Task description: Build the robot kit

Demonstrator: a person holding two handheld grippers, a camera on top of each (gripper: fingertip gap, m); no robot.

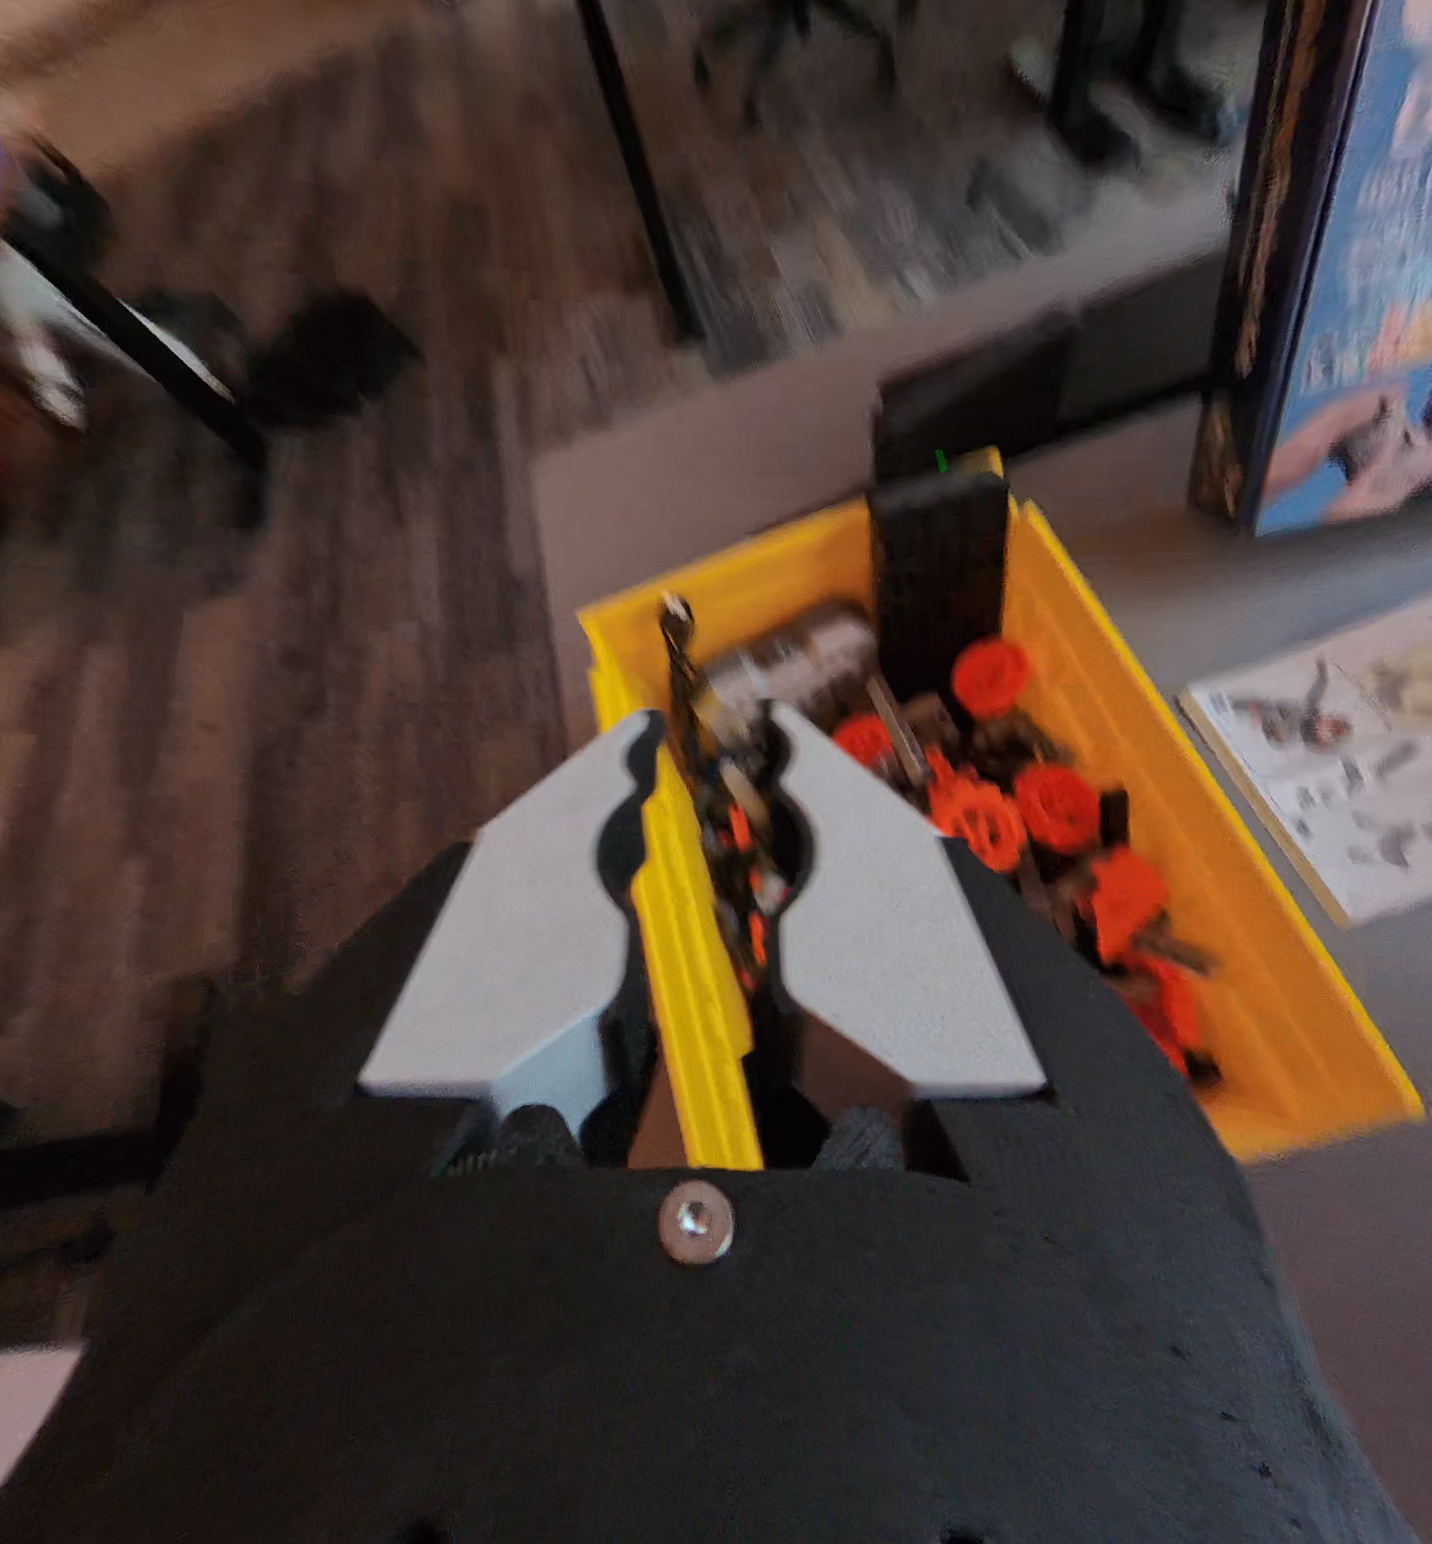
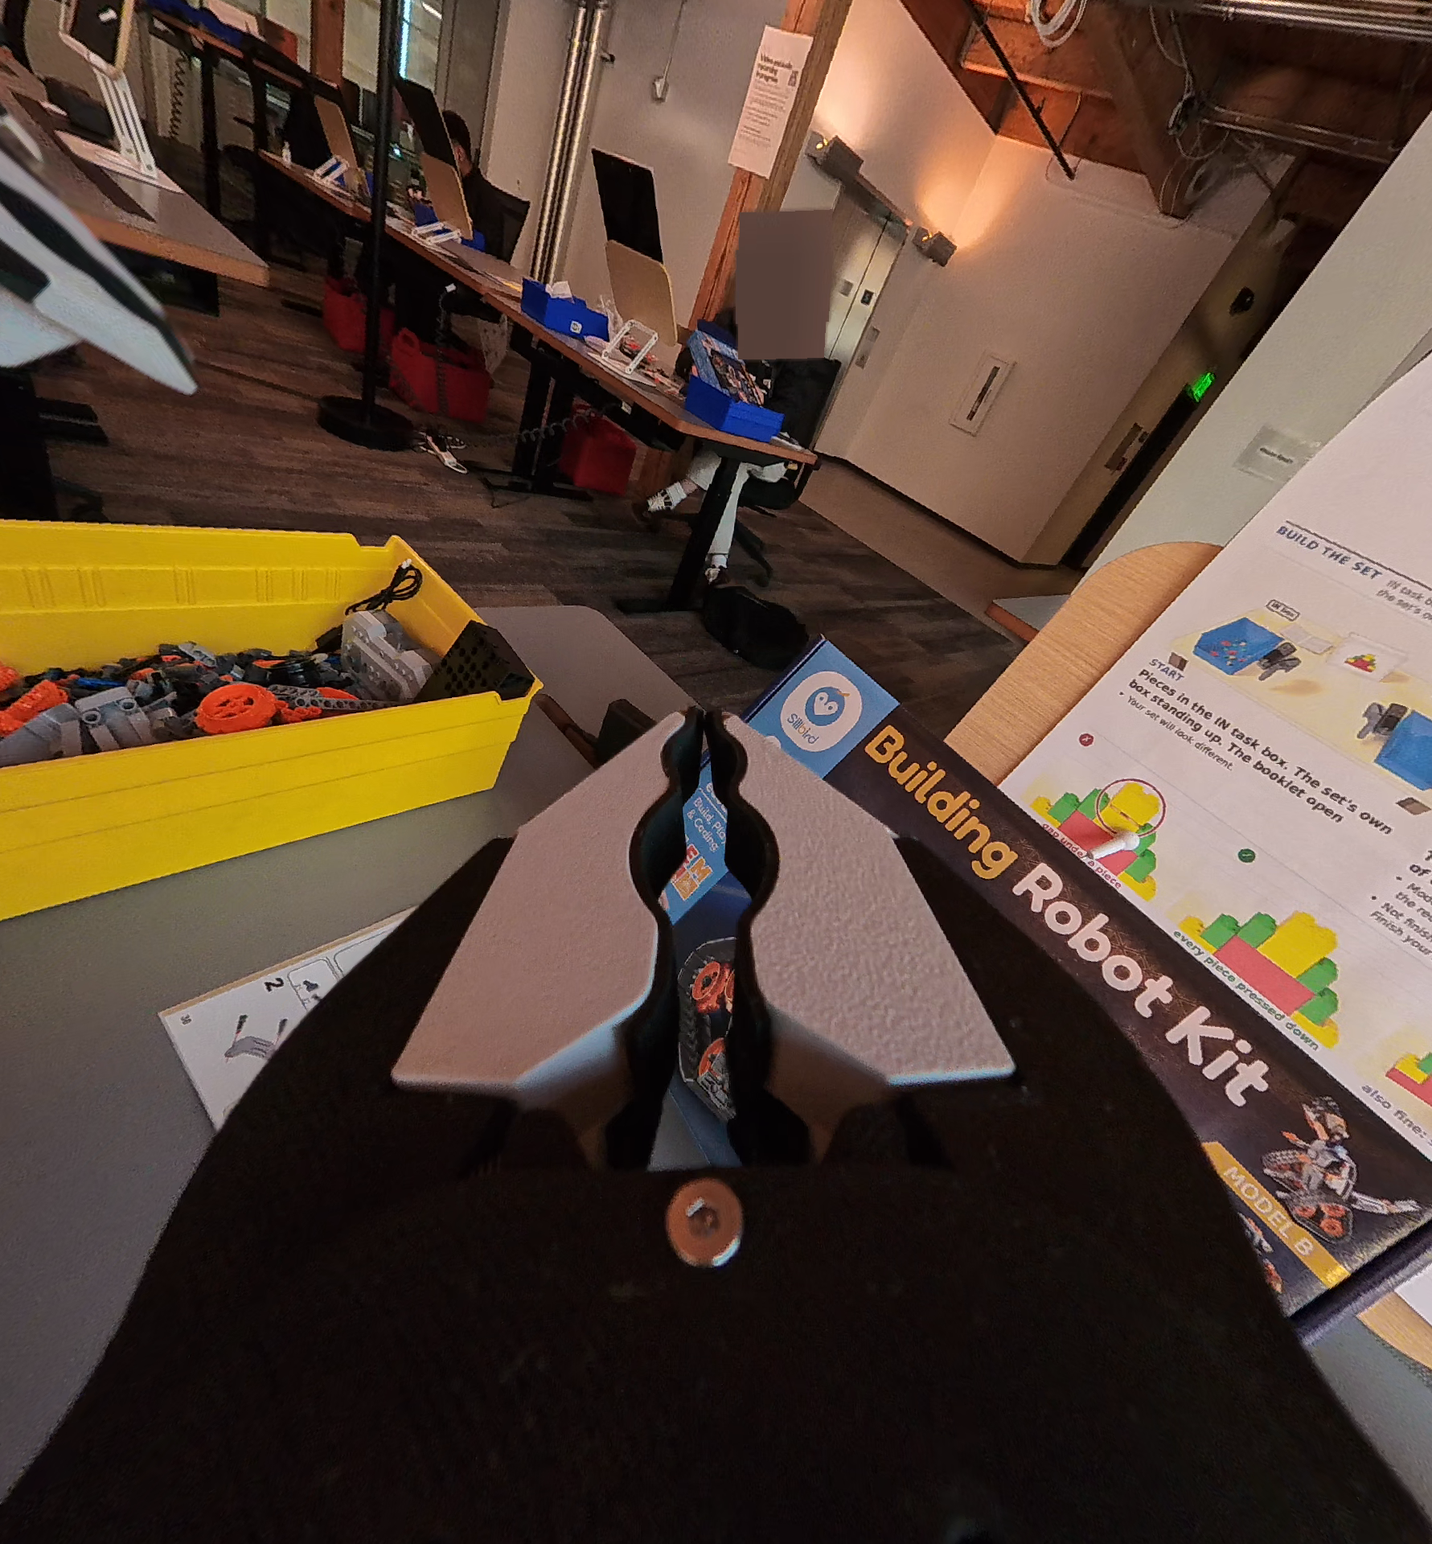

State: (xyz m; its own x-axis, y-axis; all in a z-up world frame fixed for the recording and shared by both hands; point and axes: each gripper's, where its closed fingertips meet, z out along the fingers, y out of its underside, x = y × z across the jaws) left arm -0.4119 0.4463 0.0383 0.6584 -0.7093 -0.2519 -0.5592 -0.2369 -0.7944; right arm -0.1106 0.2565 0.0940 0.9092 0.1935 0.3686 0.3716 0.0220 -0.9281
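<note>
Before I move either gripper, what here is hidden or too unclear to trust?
- Left wrist view: motion blur smears the parts in the yellow bin; the left gripper straddles its near wall, contact unclear.
- Right wrist view: the right gripper hides the kit box front; the booklet is mostly covered.

yellow bin [image 2: 219,777] at left, orange, grey and black pieces [image 2: 228,706] inside, blue and black box [image 2: 1055,936] at right, white booklet [image 2: 278,1028] near, grey table [image 2: 69,1128]
</note>
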